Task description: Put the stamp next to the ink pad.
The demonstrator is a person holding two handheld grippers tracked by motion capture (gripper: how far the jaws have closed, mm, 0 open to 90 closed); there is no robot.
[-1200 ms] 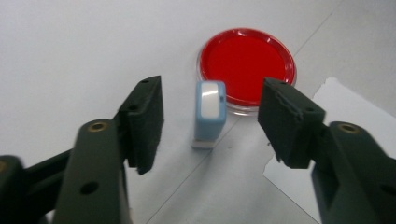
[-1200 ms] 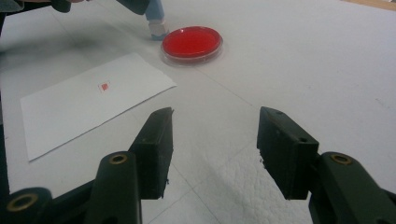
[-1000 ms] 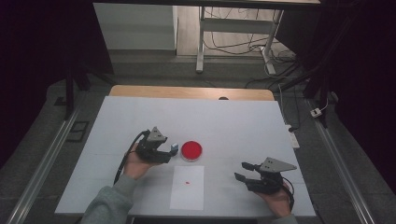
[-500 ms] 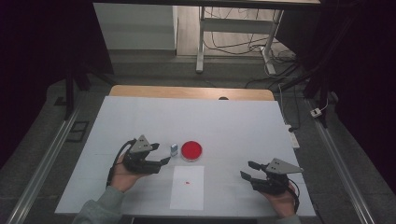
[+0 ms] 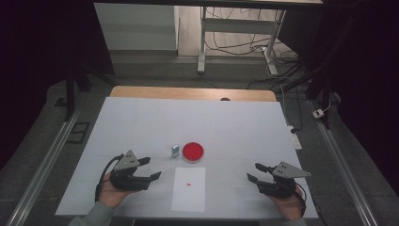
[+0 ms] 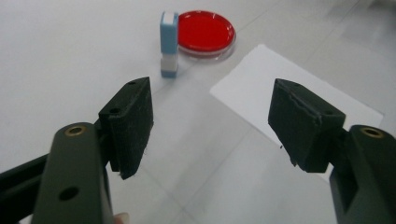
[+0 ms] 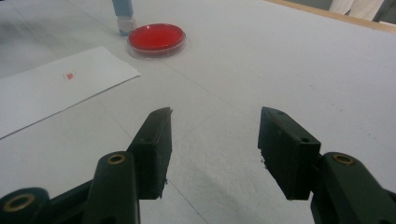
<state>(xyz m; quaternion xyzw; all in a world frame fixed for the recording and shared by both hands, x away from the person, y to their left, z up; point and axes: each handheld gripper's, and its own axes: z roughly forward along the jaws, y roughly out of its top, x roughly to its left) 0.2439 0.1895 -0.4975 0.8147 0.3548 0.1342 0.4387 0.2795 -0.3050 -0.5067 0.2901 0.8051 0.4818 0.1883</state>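
Left claw spread wide, nothing in it. Little blue stamp standing upright on table, just beside red dish, near paper sheet. Right claw spread too, empty.

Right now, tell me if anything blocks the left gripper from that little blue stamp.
Nothing visible does. The left gripper is open and empty, with bare table between it and the upright blue stamp. The red dish sits just beyond it, off that line.
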